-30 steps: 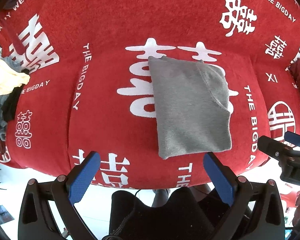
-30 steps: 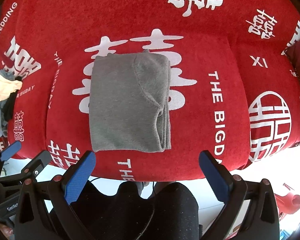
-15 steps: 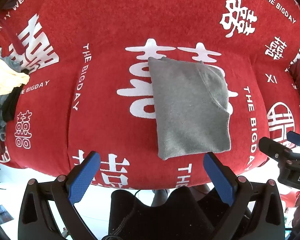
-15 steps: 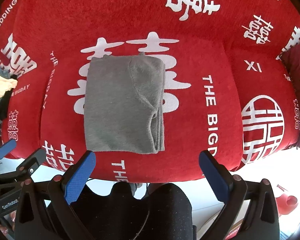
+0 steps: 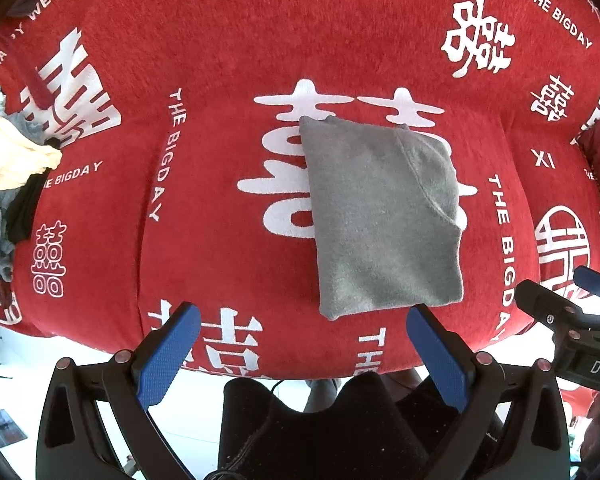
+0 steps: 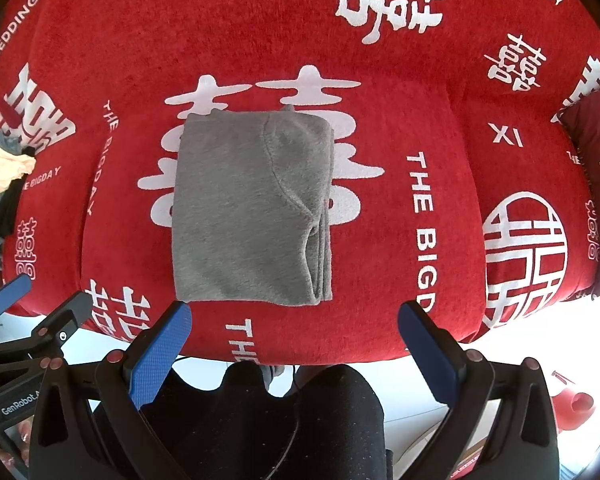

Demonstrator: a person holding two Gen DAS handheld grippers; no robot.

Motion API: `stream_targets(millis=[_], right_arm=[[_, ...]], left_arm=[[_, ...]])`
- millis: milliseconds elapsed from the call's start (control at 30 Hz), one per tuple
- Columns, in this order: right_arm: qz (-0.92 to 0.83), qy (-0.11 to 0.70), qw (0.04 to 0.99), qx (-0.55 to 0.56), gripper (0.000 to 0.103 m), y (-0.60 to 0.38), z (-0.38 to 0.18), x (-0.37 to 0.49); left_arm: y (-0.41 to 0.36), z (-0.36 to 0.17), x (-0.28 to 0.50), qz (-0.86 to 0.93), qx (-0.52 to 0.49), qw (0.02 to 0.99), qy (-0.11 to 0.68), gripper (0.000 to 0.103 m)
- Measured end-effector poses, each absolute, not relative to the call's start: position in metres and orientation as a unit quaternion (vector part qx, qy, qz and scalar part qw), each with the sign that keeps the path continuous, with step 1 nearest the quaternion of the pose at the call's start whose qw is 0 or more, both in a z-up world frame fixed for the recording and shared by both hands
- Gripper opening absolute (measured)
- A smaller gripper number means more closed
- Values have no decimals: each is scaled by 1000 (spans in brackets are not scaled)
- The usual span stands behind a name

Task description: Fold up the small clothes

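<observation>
A grey garment (image 5: 384, 220) lies folded into a neat rectangle on the red sofa seat (image 5: 220, 240); in the right wrist view it (image 6: 252, 216) sits centred, with its layered edges on the right side. My left gripper (image 5: 300, 332) is open and empty, held back over the seat's front edge, near the garment's near edge. My right gripper (image 6: 296, 328) is open and empty, also just short of the garment's near edge. Each gripper shows at the side of the other's view.
A pile of other small clothes (image 5: 4, 168), yellow, black and patterned, lies at the left end of the sofa. A dark red cushion (image 6: 596, 128) sits at the right end. The person's dark-clothed legs (image 6: 260, 420) are below the seat's front edge.
Both grippers have stayed open. The right gripper has drawn back and up a little, so the garment looks slightly smaller and more centred. The left view is nearly unchanged.
</observation>
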State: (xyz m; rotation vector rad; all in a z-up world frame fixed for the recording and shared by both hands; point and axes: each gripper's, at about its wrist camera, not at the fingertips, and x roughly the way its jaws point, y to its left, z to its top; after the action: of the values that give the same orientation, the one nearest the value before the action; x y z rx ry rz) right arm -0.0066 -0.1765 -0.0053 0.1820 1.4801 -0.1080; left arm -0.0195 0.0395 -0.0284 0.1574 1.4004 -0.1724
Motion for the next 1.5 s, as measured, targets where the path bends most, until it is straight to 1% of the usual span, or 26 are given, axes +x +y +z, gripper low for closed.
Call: stream_targets(millis=[1500], right_arm=[[-54,667,740,74,103,-177,2,-10]], left_arm=[[36,-23,-25,-80,82,767,632,103]])
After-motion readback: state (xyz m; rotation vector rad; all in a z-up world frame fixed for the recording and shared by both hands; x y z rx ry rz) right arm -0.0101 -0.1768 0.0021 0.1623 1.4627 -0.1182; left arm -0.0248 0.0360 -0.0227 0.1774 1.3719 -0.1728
